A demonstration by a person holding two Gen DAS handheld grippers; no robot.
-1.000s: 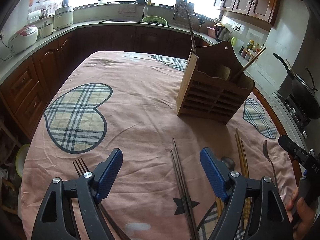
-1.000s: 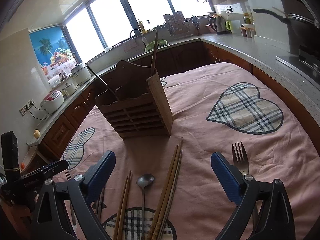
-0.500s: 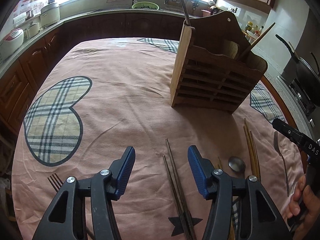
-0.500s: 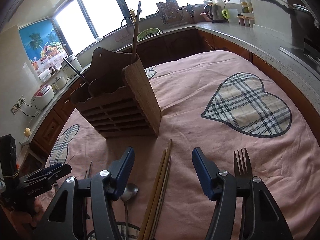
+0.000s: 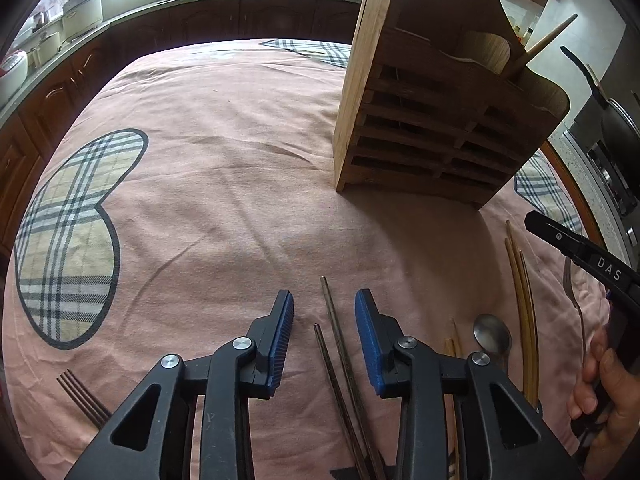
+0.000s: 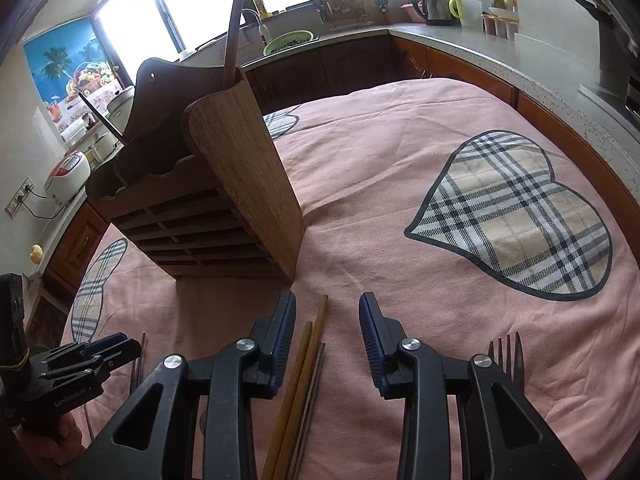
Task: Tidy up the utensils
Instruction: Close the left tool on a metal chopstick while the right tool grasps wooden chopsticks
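Observation:
A wooden utensil holder (image 5: 432,120) stands on the pink cloth, also in the right wrist view (image 6: 224,200), with a few sticks in it. My left gripper (image 5: 324,332) is open, its jaws on either side of two dark metal chopsticks (image 5: 340,344) lying on the cloth. My right gripper (image 6: 327,336) is open over wooden chopsticks (image 6: 304,368), which lie between its jaws. A spoon (image 5: 492,336), wooden chopsticks (image 5: 520,288) and a fork (image 5: 576,304) lie to the right of the left gripper. A dark fork (image 5: 80,396) lies at its left. A fork (image 6: 508,356) lies right of the right gripper.
The table wears a pink cloth with plaid hearts (image 6: 516,216). Kitchen counters (image 6: 460,36) with a kettle, a rice cooker (image 6: 68,176) and a sink ring the table. A stove with a pan (image 5: 608,120) stands at the right.
Both grippers have moved forward and down toward the cloth, and their jaws have narrowed around the chopsticks. The holder looms larger in both views.

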